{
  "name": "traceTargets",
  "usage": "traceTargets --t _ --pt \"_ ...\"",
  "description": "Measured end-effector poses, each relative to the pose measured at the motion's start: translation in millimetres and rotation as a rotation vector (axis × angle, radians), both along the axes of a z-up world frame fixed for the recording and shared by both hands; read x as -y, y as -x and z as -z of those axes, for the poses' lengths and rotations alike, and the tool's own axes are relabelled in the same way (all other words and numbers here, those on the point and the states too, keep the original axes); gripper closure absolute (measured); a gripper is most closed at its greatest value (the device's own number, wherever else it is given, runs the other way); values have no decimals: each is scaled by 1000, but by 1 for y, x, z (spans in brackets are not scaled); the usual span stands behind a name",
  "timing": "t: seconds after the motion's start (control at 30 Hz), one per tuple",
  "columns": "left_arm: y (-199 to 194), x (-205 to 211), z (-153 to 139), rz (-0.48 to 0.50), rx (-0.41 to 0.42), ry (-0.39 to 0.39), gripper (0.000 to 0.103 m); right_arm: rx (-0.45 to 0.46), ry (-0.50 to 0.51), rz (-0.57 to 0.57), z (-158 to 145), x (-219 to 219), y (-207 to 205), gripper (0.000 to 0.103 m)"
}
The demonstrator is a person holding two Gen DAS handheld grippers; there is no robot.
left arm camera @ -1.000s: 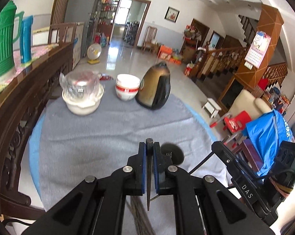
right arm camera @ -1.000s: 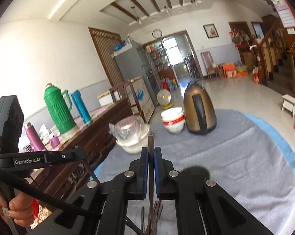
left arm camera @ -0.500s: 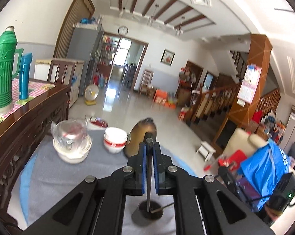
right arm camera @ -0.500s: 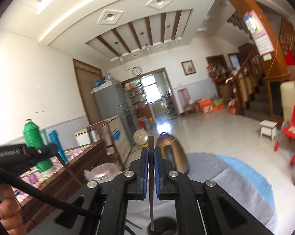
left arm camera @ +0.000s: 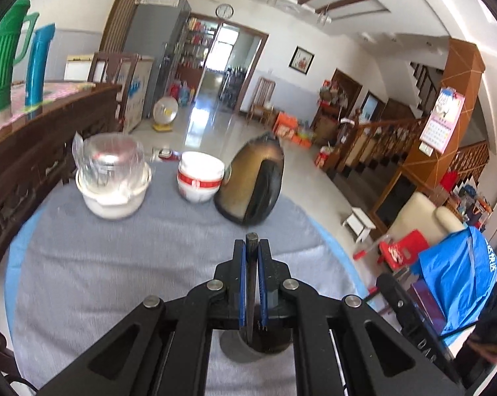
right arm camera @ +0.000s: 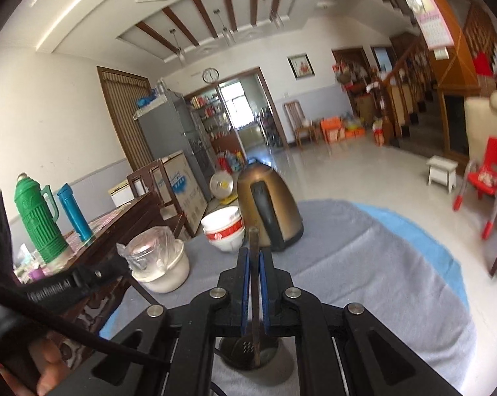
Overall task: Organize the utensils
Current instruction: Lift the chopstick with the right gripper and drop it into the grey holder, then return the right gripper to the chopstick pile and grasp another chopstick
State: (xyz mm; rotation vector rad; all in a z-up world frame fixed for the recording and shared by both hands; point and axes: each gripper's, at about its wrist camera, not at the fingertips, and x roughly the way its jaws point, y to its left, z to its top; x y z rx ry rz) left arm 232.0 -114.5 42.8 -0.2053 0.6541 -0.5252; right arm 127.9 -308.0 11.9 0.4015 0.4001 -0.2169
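1. The left gripper [left arm camera: 251, 257] has its blue-padded jaws clamped on a dark chopstick [left arm camera: 251, 283], held upright with its lower tip dipping into a grey utensil holder [left arm camera: 238, 346] that stands on the tabletop [left arm camera: 116, 264], which is covered in grey cloth
2. The right gripper [right arm camera: 254, 264] has its jaws clamped on a second chopstick [right arm camera: 254, 297], also upright, its tip down inside the same utensil holder [right arm camera: 245, 353], whose perforated floor is visible
3. Farther back on the tabletop stand a bronze kettle [left arm camera: 251, 181], stacked white bowls with a red band [left arm camera: 199, 178] just beside it, and a white pot topped with clear plastic [left arm camera: 113, 181]
4. On a dark wooden sideboard [right arm camera: 116, 227] sit a green thermos [right arm camera: 37, 217] and a blue flask [right arm camera: 73, 211]
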Motion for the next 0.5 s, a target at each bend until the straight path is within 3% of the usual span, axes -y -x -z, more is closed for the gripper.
traceTargets --t 0.1,0.13,0.2,0.23,0.3,0.33,0.4,0.5 --pt "7 -2 5 2 16 -42 94 -21 -79 -24 11 6 3 92" --pt "10 -3 7 3 24 -57 89 -27 -105 -32 14 9 5 92" --pt "15 -6 9 2 37 -88 70 -26 -143 -40 17 13 10 89" --pt "20 -10 10 0 40 -96 58 -21 -153 -41 17 13 15 81" --pt "29 -20 13 -12 53 -108 56 3 -171 -48 19 13 26 60" --pt "32 -24 15 -13 55 -122 56 22 -174 -50 17 12 30 38" --pt "39 -33 20 -15 57 -150 54 92 -151 -37 17 9 51 36" --pt "49 -47 32 -36 63 -195 52 119 -130 -21 19 8 70 38"
